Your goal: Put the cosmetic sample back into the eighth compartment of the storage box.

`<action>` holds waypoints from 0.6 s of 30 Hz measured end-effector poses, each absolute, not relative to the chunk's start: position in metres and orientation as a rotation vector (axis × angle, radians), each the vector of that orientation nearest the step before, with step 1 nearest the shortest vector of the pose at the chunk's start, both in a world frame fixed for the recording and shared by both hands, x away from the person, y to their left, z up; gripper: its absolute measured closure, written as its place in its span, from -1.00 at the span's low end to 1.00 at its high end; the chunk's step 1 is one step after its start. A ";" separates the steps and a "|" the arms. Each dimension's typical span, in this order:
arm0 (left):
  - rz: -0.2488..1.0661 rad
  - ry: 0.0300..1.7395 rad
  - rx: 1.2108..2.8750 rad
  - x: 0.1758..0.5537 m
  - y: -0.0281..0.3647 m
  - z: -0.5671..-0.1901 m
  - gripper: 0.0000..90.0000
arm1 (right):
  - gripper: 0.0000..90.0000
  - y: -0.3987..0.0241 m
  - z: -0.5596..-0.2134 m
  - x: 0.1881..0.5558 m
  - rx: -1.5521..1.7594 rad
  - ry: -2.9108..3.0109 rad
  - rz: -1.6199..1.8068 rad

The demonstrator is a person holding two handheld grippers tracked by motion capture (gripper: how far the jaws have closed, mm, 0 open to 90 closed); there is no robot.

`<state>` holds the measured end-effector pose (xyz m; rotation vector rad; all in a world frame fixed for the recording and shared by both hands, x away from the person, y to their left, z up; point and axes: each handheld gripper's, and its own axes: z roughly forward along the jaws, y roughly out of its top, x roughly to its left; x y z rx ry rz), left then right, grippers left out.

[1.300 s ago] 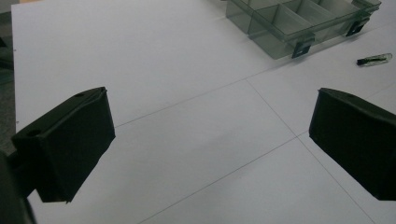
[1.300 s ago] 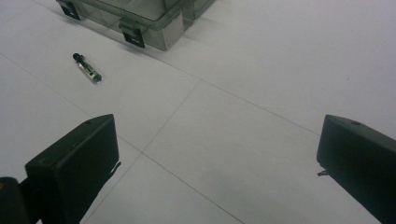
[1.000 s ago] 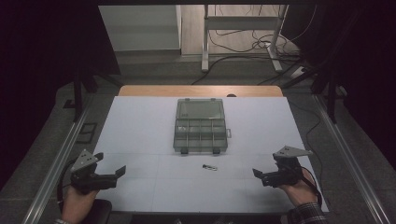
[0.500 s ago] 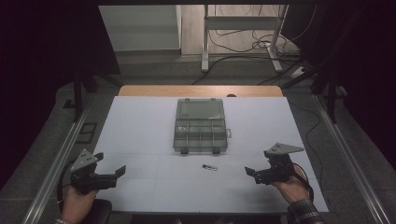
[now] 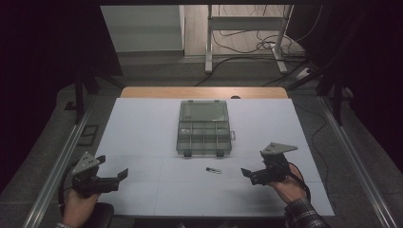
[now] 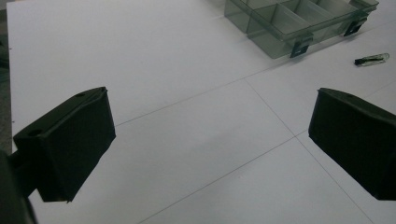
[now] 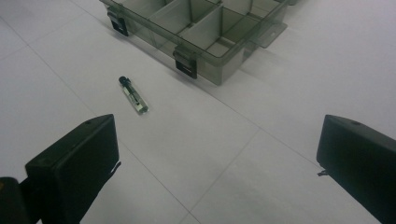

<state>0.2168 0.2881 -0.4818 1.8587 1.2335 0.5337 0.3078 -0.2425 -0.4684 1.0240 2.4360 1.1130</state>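
Approach is our step: right claw (image 5: pixel 250 175), jaws spread and empty, faces the small clear black-capped vial (image 7: pixel 133 94) at eleven o'clock on the white desk (image 5: pixel 142 123), needing descent astride it.

This looks like a lab or test room set up for recording work, not a home. A white table (image 5: pixel 142 142) with thin ruled lines across its top stands inside a frame of metal rails (image 5: pixel 57 166) that run along its left and right sides. Dark curtains or screens (image 5: pixel 47 47) close off both sides, leaving the surroundings black. At the far end, beyond a strip of wooden board (image 5: pixel 204 92), loose cables (image 5: pixel 247 47) lie across a plain floor around the legs of a metal stand (image 5: pixel 247 28). A pale cabinet or panel (image 5: pixel 142 26) stands far left.
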 end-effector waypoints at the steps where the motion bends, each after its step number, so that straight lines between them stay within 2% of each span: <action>1: 0.534 1.233 1.859 0.217 0.288 -0.482 -0.98 | -1.00 -0.241 -0.468 0.309 1.022 2.440 1.110; 18: 0.526 1.236 1.859 0.217 0.289 -0.482 -0.98 | -1.00 -0.218 -0.475 0.323 1.031 2.544 0.993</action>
